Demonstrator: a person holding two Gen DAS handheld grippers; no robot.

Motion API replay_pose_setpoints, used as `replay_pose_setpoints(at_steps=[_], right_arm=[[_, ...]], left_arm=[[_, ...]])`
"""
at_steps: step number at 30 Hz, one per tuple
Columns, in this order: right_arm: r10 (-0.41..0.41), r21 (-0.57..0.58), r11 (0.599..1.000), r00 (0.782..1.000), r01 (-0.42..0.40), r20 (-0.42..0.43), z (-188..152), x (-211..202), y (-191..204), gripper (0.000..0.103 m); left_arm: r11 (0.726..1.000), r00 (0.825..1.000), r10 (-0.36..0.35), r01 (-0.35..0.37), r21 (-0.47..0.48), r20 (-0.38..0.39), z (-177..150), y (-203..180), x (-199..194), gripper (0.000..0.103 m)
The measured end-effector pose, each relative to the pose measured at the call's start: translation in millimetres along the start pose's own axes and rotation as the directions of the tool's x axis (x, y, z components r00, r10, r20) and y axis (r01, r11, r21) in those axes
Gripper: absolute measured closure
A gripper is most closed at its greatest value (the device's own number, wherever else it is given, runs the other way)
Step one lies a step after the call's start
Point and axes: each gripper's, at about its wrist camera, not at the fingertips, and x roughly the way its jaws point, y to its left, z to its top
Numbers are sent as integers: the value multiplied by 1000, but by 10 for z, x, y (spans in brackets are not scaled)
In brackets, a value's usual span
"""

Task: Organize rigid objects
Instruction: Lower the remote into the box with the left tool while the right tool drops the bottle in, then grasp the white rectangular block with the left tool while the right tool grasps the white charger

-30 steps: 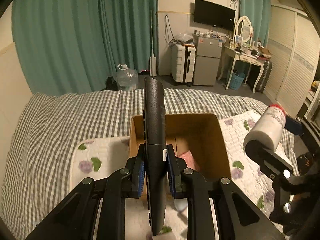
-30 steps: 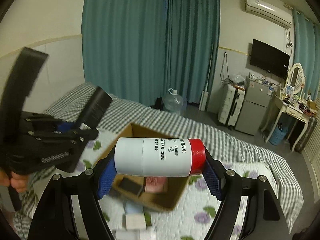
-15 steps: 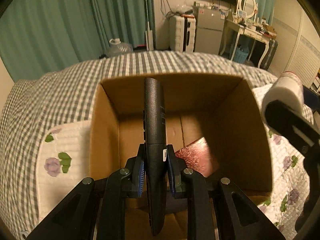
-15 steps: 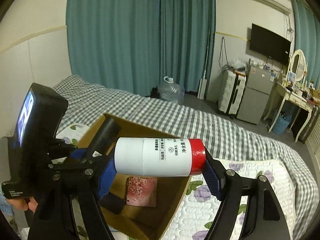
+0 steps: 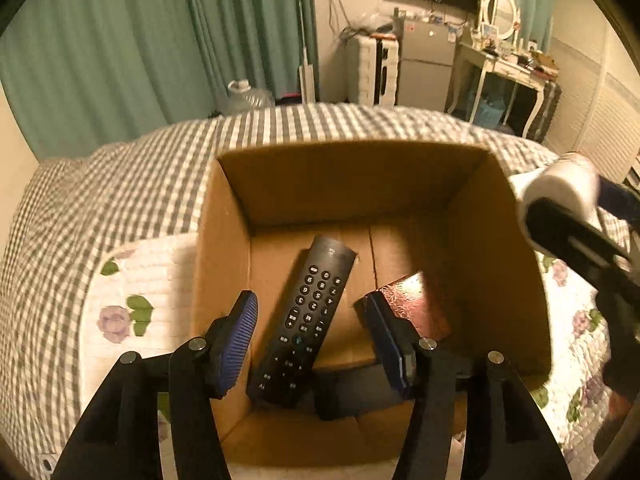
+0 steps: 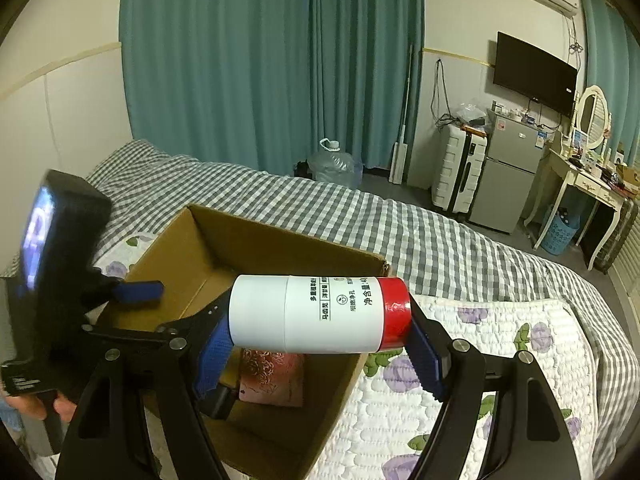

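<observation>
An open cardboard box (image 5: 500, 240) stands on the bed. A black remote control (image 5: 306, 320) lies inside it, buttons up, beside a pink patterned case (image 5: 416, 304). My left gripper (image 5: 316, 340) is open and empty just above the remote, over the box's near side. My right gripper (image 6: 320, 340) is shut on a white cylindrical container with a red end (image 6: 320, 312), held sideways over the box's right rim (image 6: 360, 258). The container also shows blurred at the right of the left wrist view (image 5: 560, 188). The pink case (image 6: 272, 376) shows below the container.
The bed has a grey checked cover (image 6: 400, 232) and a white floral quilt (image 6: 500, 360). Beyond the bed stand teal curtains (image 6: 260, 60), a water jug (image 6: 334, 166), a white suitcase (image 6: 460, 168), a small fridge (image 6: 508, 168) and a dressing table (image 6: 580, 176).
My left gripper has opened and let go of the remote, which now lies flat in the box. My right gripper with the container has moved closer over the box.
</observation>
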Motion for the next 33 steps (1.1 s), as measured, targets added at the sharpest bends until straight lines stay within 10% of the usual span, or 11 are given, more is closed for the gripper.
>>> replay_pose_setpoints(at_steps=[9, 21, 33], right_arm=[[21, -27, 999, 1000, -22, -20, -4, 95, 116, 27], [0, -59, 998, 993, -7, -118, -244, 586, 308, 20], [-75, -29, 997, 997, 75, 9, -105, -522, 292, 0]], left_arm=[[998, 988, 36, -29, -50, 153, -203, 175, -510, 40], [994, 986, 49, -33, -101, 161, -380, 415, -439, 40], [997, 984, 42, -29, -77, 175, -714, 361, -1043, 37]])
